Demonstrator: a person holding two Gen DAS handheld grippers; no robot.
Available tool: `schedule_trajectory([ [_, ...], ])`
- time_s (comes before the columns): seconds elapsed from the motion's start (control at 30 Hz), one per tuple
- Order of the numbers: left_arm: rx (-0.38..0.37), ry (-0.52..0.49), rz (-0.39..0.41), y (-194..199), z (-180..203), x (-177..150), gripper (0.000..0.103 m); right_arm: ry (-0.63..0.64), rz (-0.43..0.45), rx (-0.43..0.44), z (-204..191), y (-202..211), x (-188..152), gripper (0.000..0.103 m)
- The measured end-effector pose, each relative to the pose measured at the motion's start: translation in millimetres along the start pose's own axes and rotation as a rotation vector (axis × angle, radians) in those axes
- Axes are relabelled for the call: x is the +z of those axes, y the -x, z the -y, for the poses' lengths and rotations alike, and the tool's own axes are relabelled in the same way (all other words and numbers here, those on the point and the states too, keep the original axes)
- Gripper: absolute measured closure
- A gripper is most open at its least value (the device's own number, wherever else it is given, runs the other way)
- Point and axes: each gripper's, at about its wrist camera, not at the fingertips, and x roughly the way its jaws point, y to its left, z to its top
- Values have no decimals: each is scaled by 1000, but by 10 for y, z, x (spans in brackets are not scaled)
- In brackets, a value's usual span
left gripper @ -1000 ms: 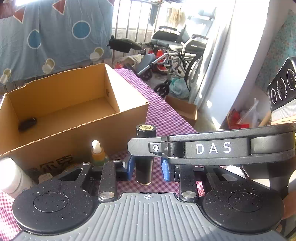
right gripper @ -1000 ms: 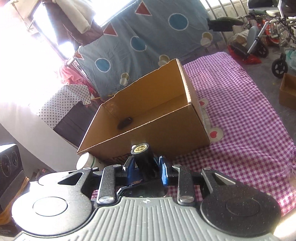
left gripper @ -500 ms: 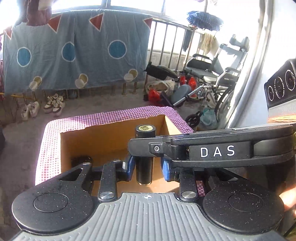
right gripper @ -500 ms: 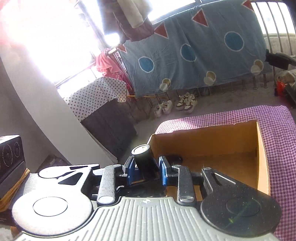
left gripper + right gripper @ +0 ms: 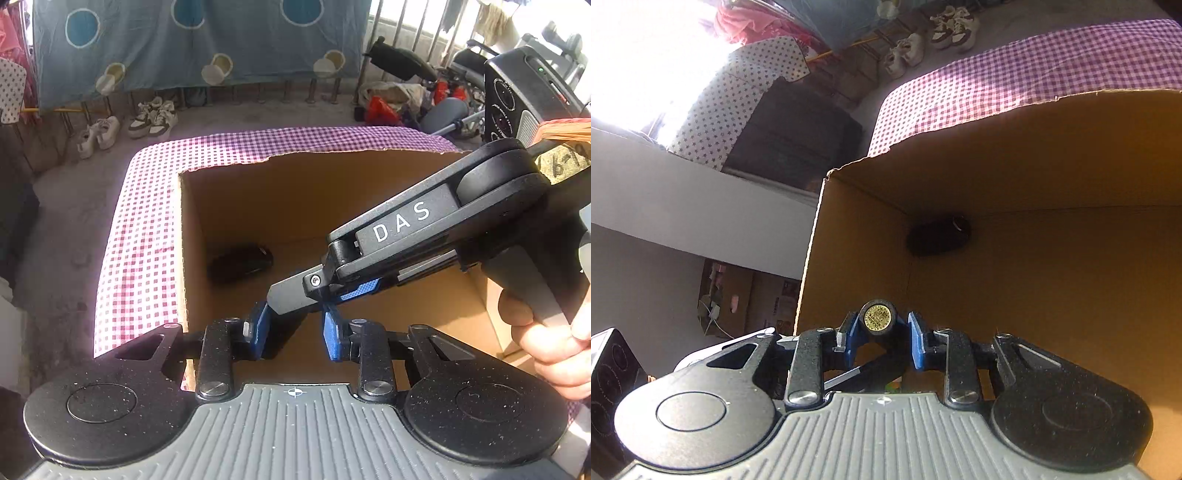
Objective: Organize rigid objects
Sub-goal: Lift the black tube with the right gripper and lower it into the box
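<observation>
— Right wrist view: what am I holding?
— My right gripper (image 5: 881, 334) is clenched on the black cylinder (image 5: 878, 321), gold cap facing the lens, over the open cardboard box (image 5: 1015, 155).
— And my left gripper (image 5: 295, 328)?
— Its pads are nearly together; the right tool's finger crosses them, so whether it grips anything I cannot tell.
— Anything in the box?
— A dark oval object (image 5: 240, 263) lies in the far left corner; the box stands on the checked cloth (image 5: 140, 236).
</observation>
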Motion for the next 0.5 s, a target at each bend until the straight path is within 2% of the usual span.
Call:
schedule_trajectory([
  [0.1, 1, 6, 19, 58, -51, 16, 68, -11, -42, -13, 28, -174, 117, 73],
  [0.3, -20, 55, 56, 227, -160, 17, 64, 12, -55, -53, -53, -343, 255, 73],
  [0.5, -49, 59, 138, 477, -175, -49, 58, -9, -68, -82, -65, -441, 279, 72],
])
